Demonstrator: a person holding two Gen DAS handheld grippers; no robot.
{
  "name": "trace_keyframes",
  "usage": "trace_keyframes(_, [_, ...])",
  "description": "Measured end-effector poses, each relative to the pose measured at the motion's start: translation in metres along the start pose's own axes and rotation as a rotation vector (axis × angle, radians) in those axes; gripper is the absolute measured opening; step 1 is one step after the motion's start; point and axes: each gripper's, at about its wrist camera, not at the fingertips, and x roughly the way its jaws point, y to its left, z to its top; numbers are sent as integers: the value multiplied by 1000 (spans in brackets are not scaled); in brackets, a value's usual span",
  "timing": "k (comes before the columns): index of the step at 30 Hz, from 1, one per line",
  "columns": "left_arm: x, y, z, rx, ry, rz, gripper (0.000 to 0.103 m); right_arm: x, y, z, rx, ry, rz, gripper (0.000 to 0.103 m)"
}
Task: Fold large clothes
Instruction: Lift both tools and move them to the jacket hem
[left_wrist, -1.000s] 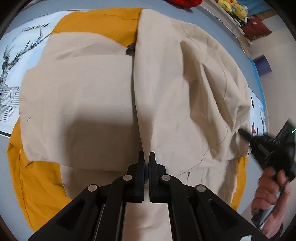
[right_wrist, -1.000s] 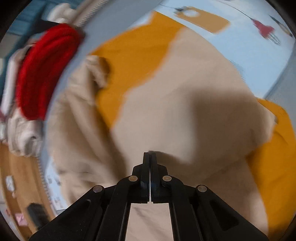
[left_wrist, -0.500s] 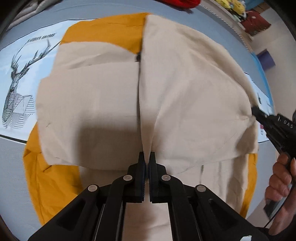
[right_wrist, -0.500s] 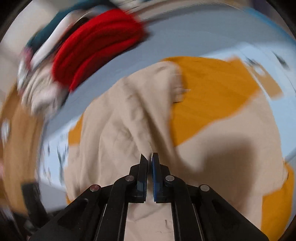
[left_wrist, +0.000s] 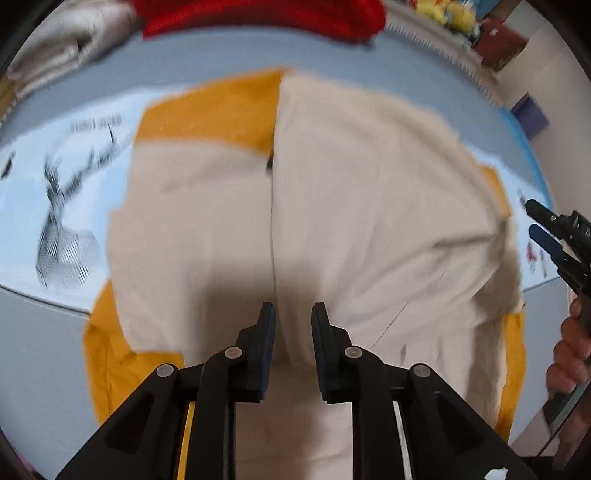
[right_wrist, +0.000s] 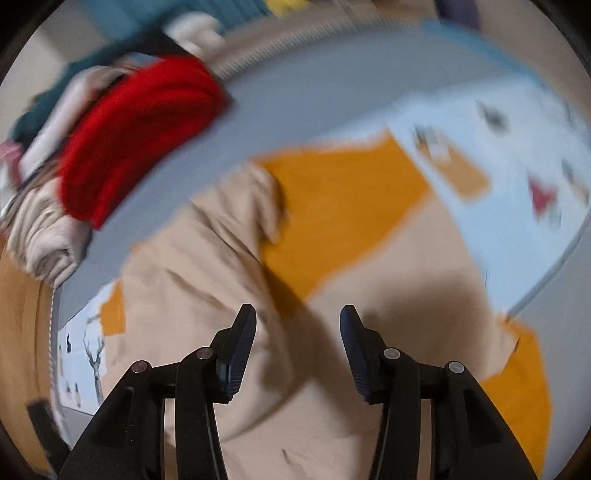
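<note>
Bedding (left_wrist: 229, 66) in grey, with a pale blue printed panel, is spread under everything ahead of both tongs. Garment (left_wrist: 369, 206), beige over orange, is laid flat on it, directly below and ahead of the left tongs (left_wrist: 293, 317) and below the right tongs (right_wrist: 297, 321); two beige flaps are seen meeting along a centre line that runs straight out from the left tongs' gap. A red pile (right_wrist: 140, 140) and other folded clothes are stacked beyond the garment, up and left of the right tongs. A side fold is judged to have just been laid and let go: both tongs are opening at this moment, no cloth is seen between the pads of either, and the right tongs are also seen at the garment's right edge, clear of it. Next, it is judged, a fresh hold on one end of the garment is called for, so that it can be doubled lengthwise. Writing above the deer print (left_wrist: 62, 221), left of the left tongs, is too blurred to be read.
</note>
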Motion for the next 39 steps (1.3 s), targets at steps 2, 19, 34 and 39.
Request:
trace_keyframes(2, [-5,-9,2,18,-45,-21,17,-5,21,-2,-75,-31,59,49])
trace_keyframes(19, [16,-12,-10,75,30,-53,21,34,32,-25,-147,205,123,49])
trace_keyframes(34, [-167,-9,-83,182,-501,51,26,-232,8,-55,-316,-425,119,49])
trace_keyframes(39, [-212,16,-151,132,-537,82,30,-314,-40,-109,-267,-508,82,49])
